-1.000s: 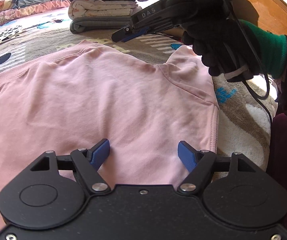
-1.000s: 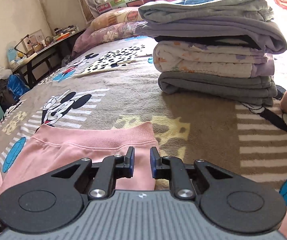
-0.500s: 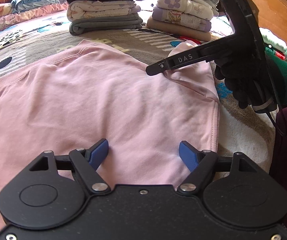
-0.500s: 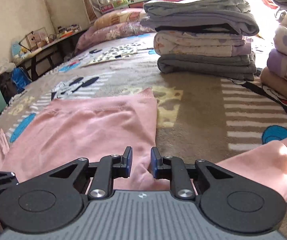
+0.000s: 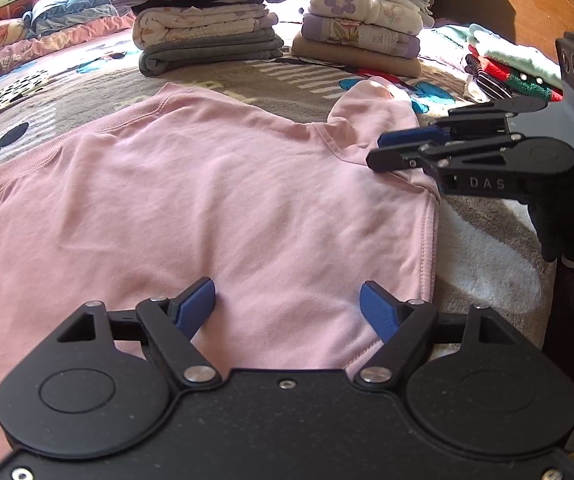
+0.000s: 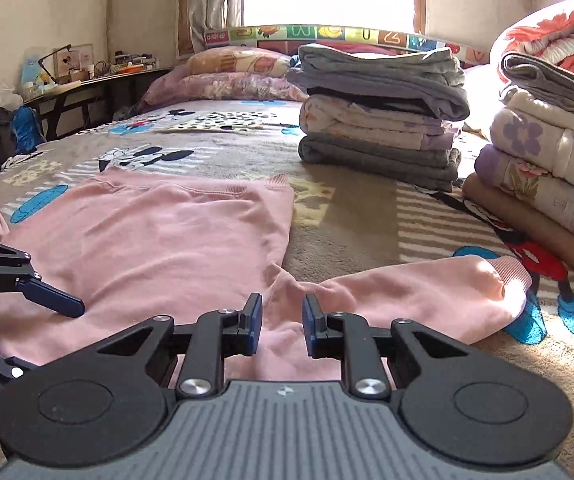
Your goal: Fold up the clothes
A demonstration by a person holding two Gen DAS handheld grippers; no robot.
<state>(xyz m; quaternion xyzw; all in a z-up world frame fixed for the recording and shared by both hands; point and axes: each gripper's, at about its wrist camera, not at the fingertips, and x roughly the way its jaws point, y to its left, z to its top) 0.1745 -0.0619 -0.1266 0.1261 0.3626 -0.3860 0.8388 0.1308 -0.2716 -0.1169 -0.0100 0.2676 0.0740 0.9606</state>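
You are working over a pink sweatshirt (image 5: 191,200) that is lying spread flat on the bed (image 6: 359,216), on its cartoon-print cover. Your left claw (image 5: 289,304) is hovering low over the near part of the garment with its blue pads (image 5: 197,304) standing wide apart, gripping nothing; whether the pads are resting on the fabric is hard to say. Your right claw (image 6: 281,324) is sitting at the armpit seam, where the sleeve (image 6: 427,292) is branching off to the right (its ribbed cuff is lying on the cover near the folded piles). Its jaws are standing only a little apart, with pink cloth showing in the narrow gap but not being pinched. Beyond the sweatshirt, two stacks of folded laundry are sitting on the bed: a grey-and-white stack (image 6: 379,120) and, to its right, a flower-print stack (image 6: 547,160).
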